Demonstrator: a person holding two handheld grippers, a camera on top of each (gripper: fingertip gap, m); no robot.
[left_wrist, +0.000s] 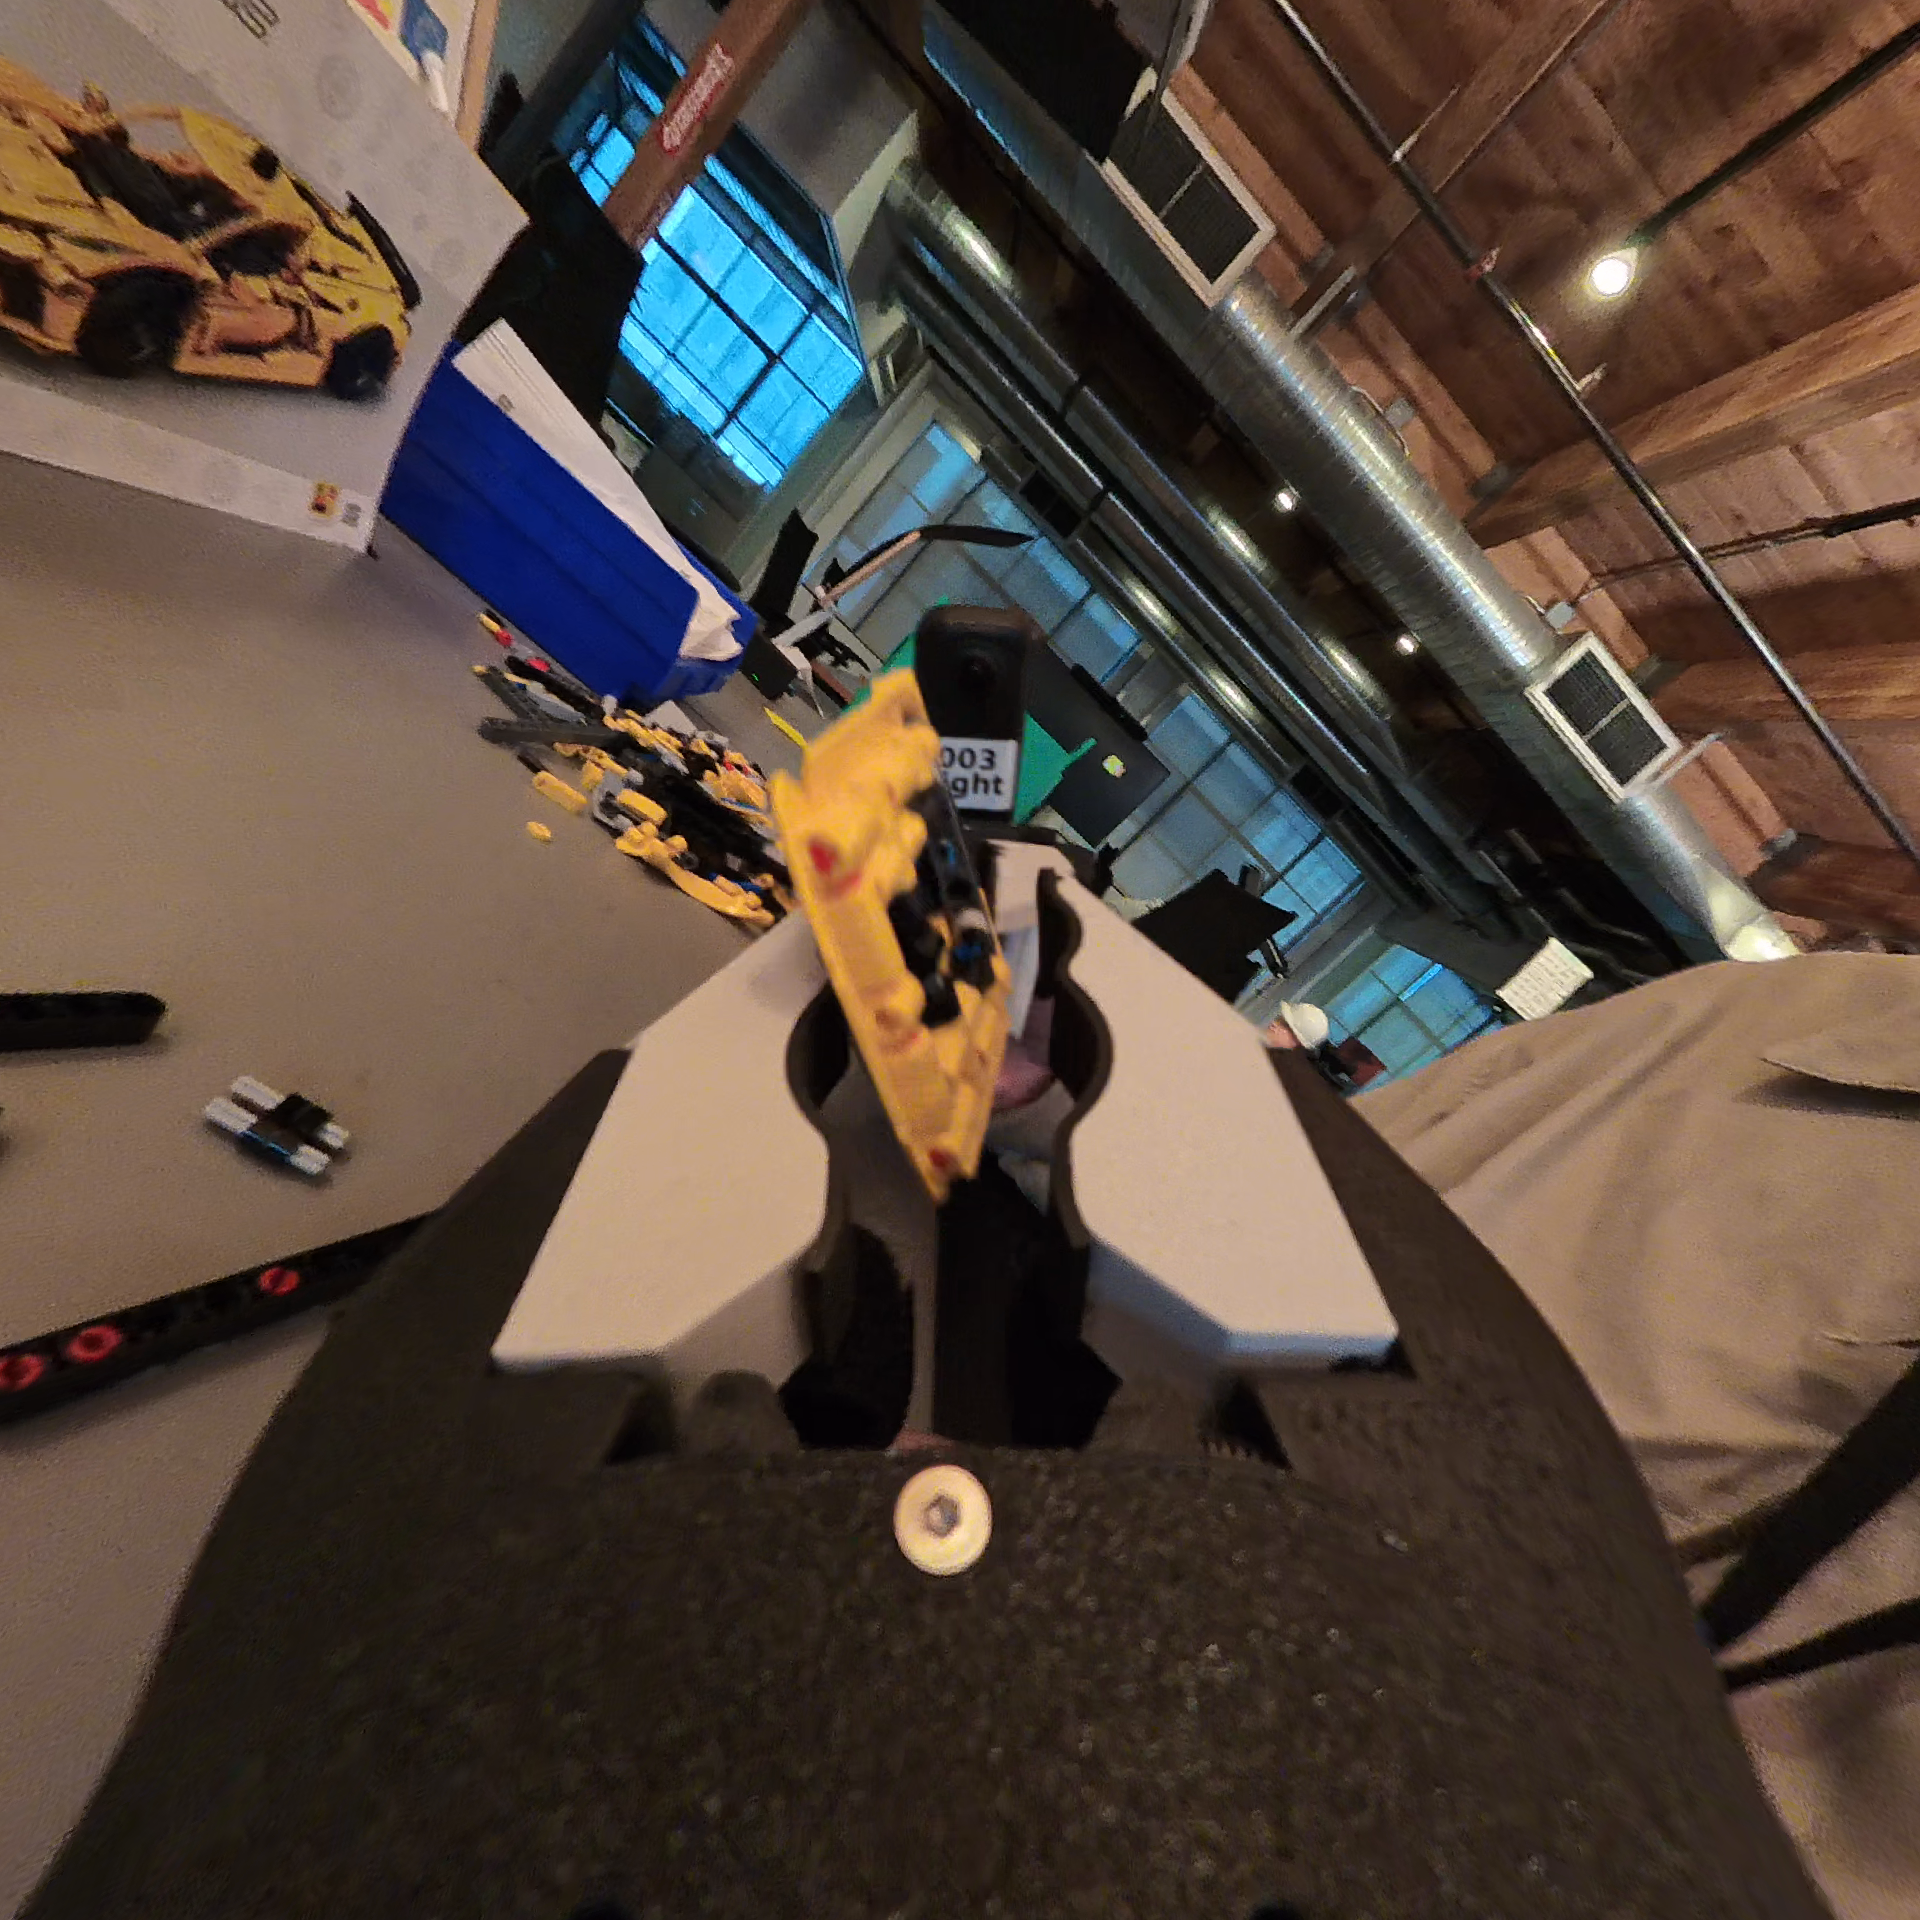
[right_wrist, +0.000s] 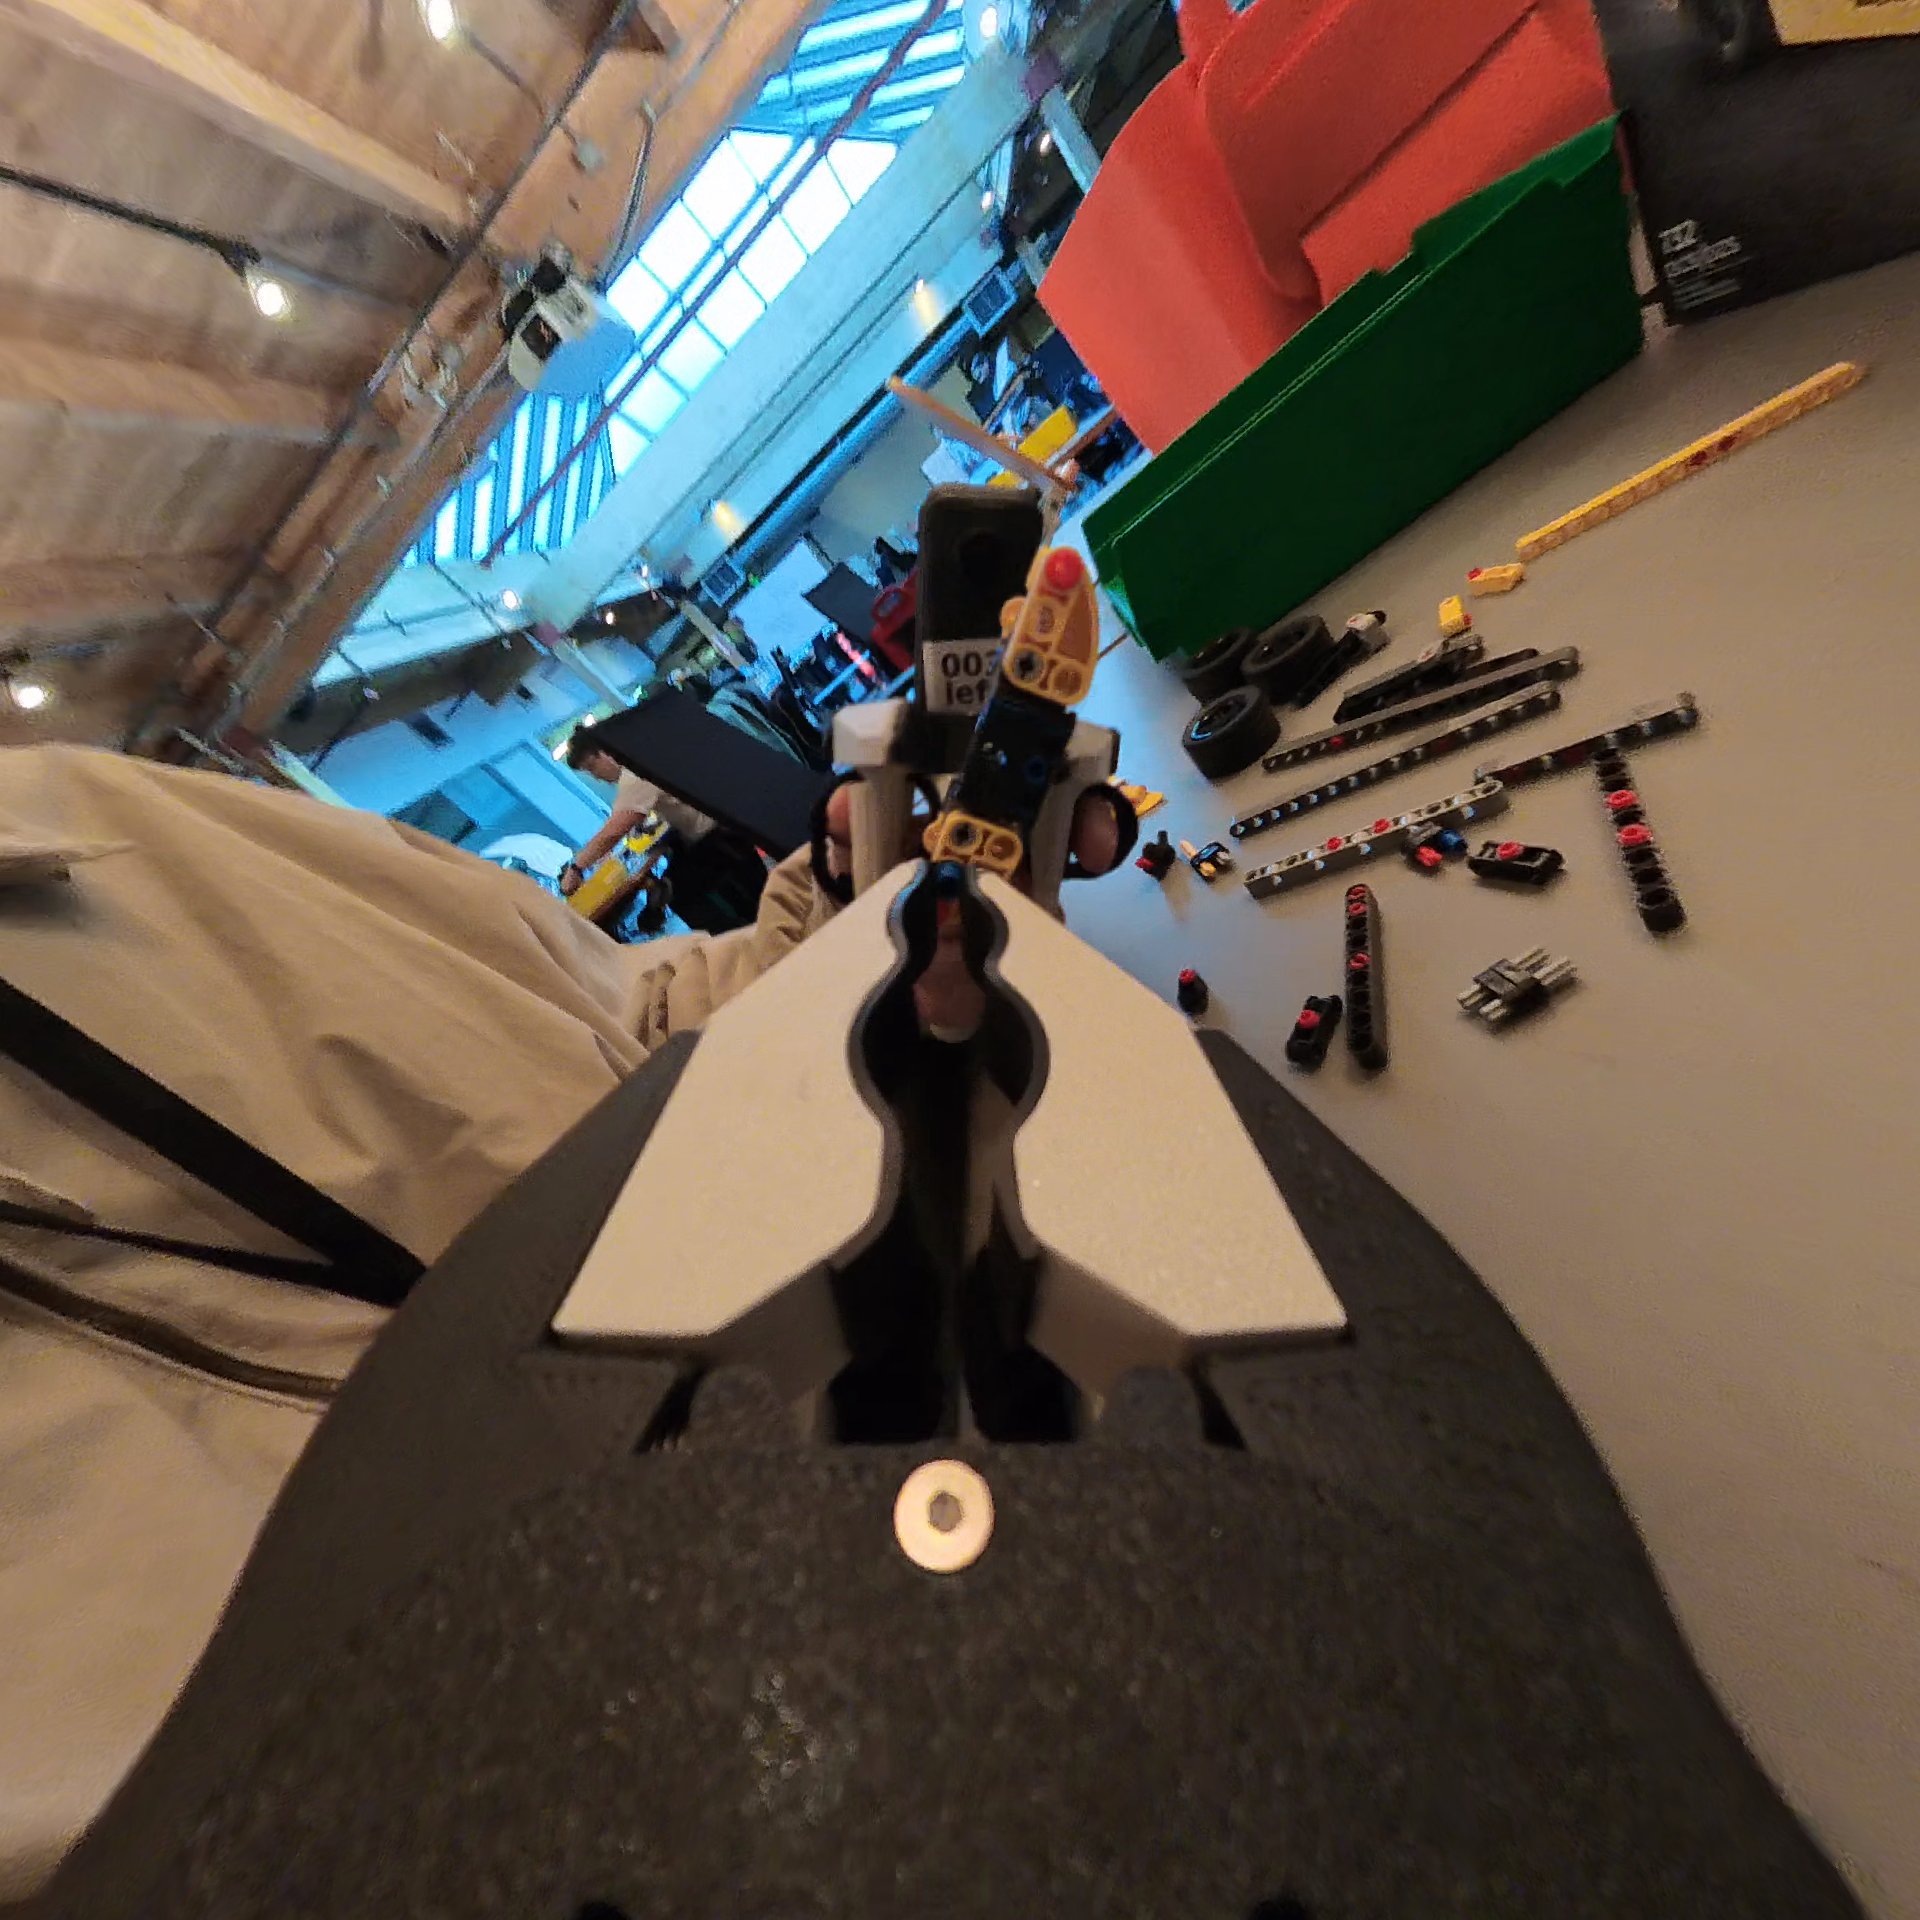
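A grey worktop (right_wrist: 1558, 1299) runs under a hall with wooden ceiling beams, silver ducts and tall blue-lit windows.

In the left wrist view, the left gripper (left_wrist: 940, 935) has its fingers drawn close on a yellow brick-built panel assembly (left_wrist: 894, 914), which stands tilted between them, studded with black and blue pins. The right gripper shows just behind it at 12 o'clock, its black camera (left_wrist: 971, 675) facing this way. At 10 o'clock lies a heap of loose yellow and black pieces (left_wrist: 665, 800), beyond it a blue bin (left_wrist: 540, 540) and a box picturing a yellow car (left_wrist: 208, 270). At 9 o'clock lies a small black-and-grey connector (left_wrist: 275, 1125).

In the right wrist view, the right gripper (right_wrist: 951, 883) has its fingers nearly together, their tips at the lower yellow end of the same assembly (right_wrist: 1023, 717); whether they actually pinch it cannot be told. At 2 o'clock sit black wheels (right_wrist: 1247, 686), long black and grey holed beams (right_wrist: 1403, 769), a green bin (right_wrist: 1382, 416) and a long yellow beam (right_wrist: 1683, 462). A beige sleeve (right_wrist: 312, 987) fills 9 o'clock.
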